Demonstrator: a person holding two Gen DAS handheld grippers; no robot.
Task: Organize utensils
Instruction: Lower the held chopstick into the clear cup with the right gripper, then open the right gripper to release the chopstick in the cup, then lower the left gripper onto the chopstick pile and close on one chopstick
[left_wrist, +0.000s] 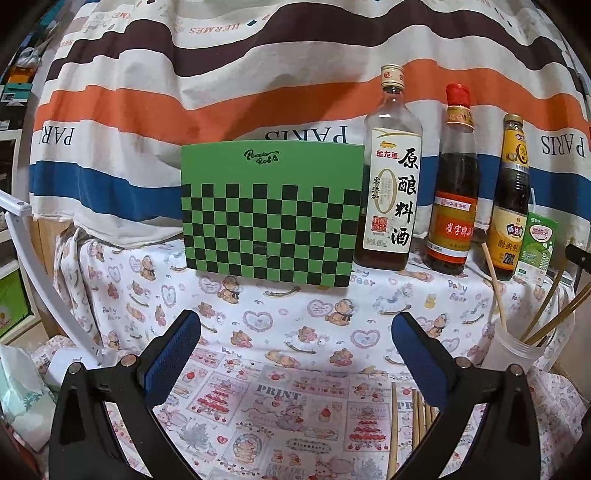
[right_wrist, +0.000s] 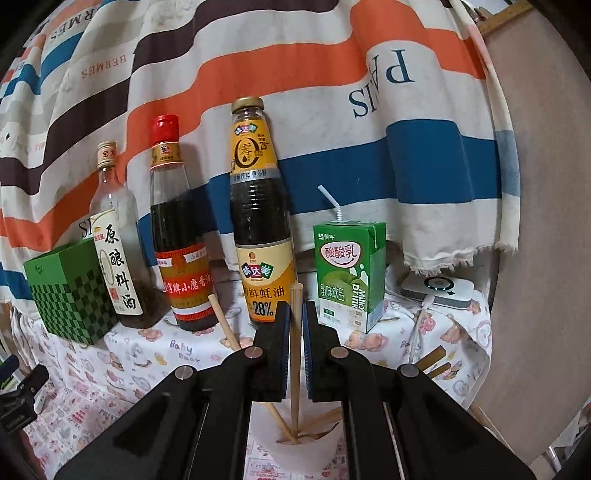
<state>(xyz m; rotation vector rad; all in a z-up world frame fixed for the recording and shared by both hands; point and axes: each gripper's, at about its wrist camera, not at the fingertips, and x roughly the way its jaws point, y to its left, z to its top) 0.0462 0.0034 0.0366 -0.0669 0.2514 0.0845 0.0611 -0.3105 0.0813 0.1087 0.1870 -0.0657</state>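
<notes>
My right gripper (right_wrist: 294, 314) is shut on a wooden chopstick (right_wrist: 294, 369) that stands upright with its lower end inside a white cup (right_wrist: 321, 448). Other chopsticks (right_wrist: 229, 334) lean in that cup. In the left wrist view the same white cup (left_wrist: 511, 349) stands at the right with chopsticks (left_wrist: 495, 284) sticking out. My left gripper (left_wrist: 295, 328) is open and empty above the printed tablecloth. Several loose chopsticks (left_wrist: 393, 428) lie on the cloth by its right finger (left_wrist: 417, 354).
A green checkered box (left_wrist: 269, 214) stands at the back of the table. Three sauce bottles (left_wrist: 391, 173) and a green milk carton (right_wrist: 349, 273) line the striped cloth backdrop. A white device (right_wrist: 437, 290) with a cable sits at the right. A white chair frame (left_wrist: 40, 269) is at the left.
</notes>
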